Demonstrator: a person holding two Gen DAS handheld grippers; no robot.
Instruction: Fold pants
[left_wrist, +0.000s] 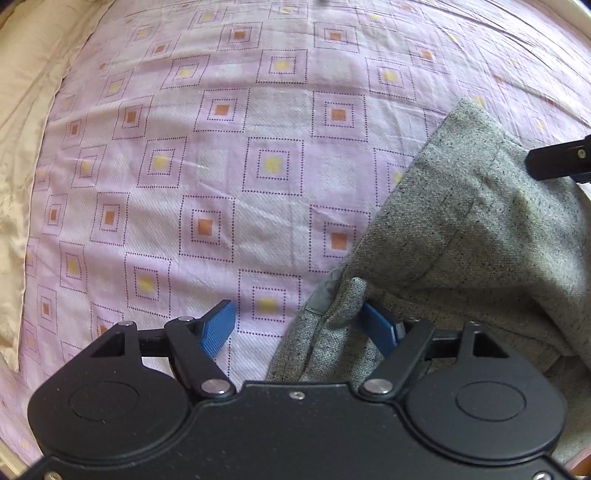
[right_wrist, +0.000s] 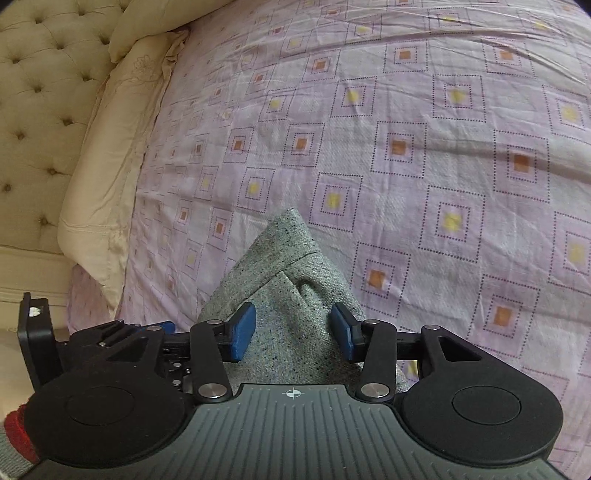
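Your left gripper and right gripper both gape, fingers spread around gray pants; their long axis points far across the sheet.

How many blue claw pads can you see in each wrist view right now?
2 per view. Left wrist: left pad over the bedsheet, right pad partly hidden by the grey pants. Right wrist: both pads flank the pants.
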